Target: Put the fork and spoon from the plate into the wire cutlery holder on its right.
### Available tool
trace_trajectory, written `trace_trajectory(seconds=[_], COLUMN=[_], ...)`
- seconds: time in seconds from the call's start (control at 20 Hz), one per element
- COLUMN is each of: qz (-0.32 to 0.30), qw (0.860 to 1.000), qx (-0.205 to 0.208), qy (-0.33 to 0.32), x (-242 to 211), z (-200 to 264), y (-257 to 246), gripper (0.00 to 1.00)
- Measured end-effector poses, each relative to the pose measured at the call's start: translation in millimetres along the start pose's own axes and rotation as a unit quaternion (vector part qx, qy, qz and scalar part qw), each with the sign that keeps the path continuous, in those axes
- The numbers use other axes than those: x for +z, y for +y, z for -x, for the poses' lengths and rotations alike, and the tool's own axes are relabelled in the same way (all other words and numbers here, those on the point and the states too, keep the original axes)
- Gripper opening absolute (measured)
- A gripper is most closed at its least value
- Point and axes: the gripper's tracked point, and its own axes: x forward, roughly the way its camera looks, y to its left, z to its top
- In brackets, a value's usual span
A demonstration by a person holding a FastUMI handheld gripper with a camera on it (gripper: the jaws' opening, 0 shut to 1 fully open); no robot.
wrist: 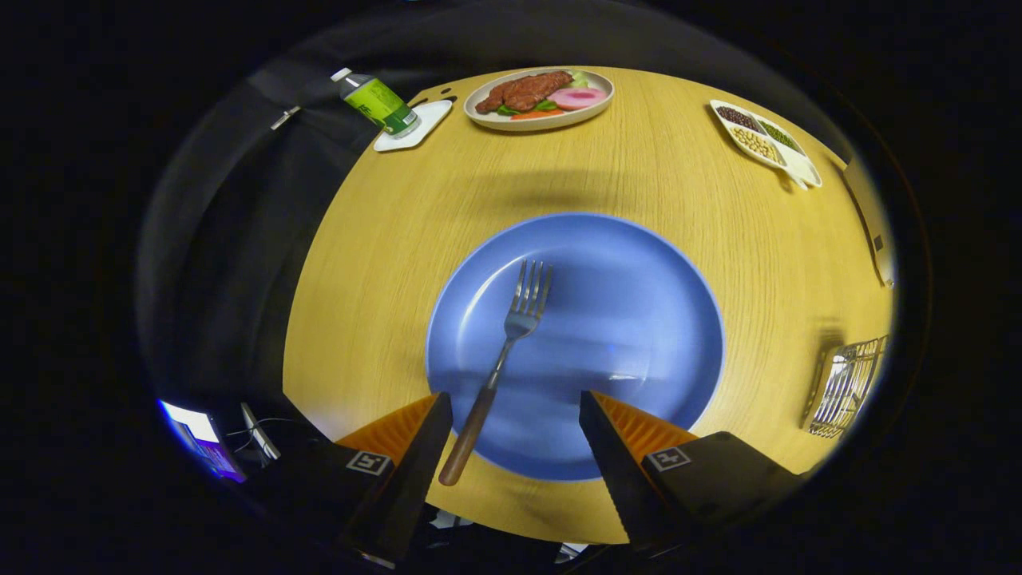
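Observation:
A blue plate (639,319) lies on the round wooden table just ahead of my fingers. On its left half rests a fork (501,363) with a metal head and a brown wooden handle; the tines point away from me and the handle end hangs over the plate's near rim, close to my left finger (415,447). My gripper (515,403) hovers above the plate's near edge, open, with nothing between its fingers. The wire cutlery holder (848,387) stands to the right of the plate, near the table's right edge. I see no spoon on the plate.
Across the table sit a plate of meat and vegetables (540,97), a green bottle (375,102) lying on a white coaster, and a white divided dish of beans (762,136). A lit screen (200,443) glows below the table's left edge.

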Motion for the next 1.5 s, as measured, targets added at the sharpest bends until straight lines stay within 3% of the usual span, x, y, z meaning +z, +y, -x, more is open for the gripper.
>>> trace_trajectory(seconds=[0.2,0.3,0.4,0.45,0.5,0.55,0.7,1.0,1.25,1.5], qz=[-0.001,0.006,0.000,-0.007,-0.010,-0.010,0.018,0.029,0.038,0.060], qw=[1.000,1.000,1.000,1.000,0.999,0.999,0.998,0.998,0.998,0.998], qx=[-0.012,-0.019,-0.012,-0.013,-0.012,-0.007,0.030,0.048,0.056,0.034], qy=[0.005,0.012,0.018,0.026,0.032,0.036,0.045,0.022,0.002,-0.014], x=[-6.2,-12.5,-13.2,-17.2,-19.8,-20.2,-27.8,-21.6,-16.0,-17.6], z=[-12.4,-14.4,-15.7,-17.0,-18.0,-17.3,-13.3,-1.9,52.9,135.7], y=[-0.1,-1.9,1.5,-0.1,0.1,1.4,10.2,-2.6,-20.8,-70.0], gripper=[0.93,0.76,0.68,0.43,0.34,0.17,0.16,0.05,0.05,0.05])
